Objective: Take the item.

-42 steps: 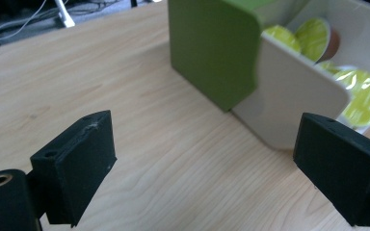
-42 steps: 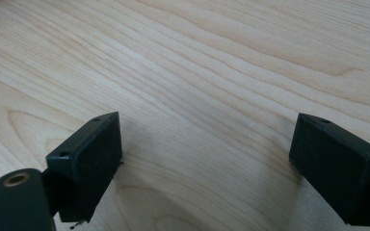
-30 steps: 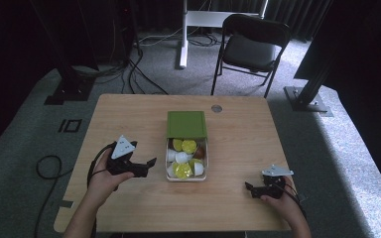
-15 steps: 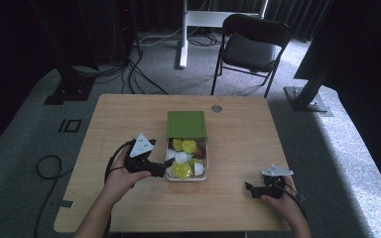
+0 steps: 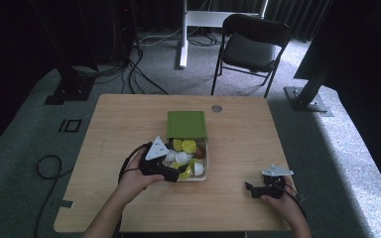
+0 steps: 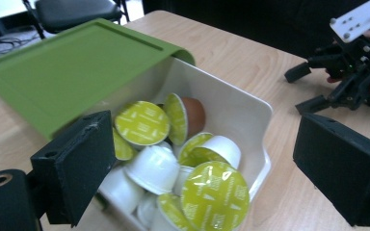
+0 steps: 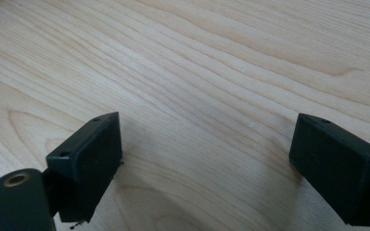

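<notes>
Dim surroundings, daylight from right

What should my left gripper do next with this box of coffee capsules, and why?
Probably ease the left gripper down a little over the nearest green-lidded capsule and close on it. Its jaws are wide open and empty, poised at the open end of the white box, with that capsule on top of the pile. The right gripper rests apart on the table.
</notes>
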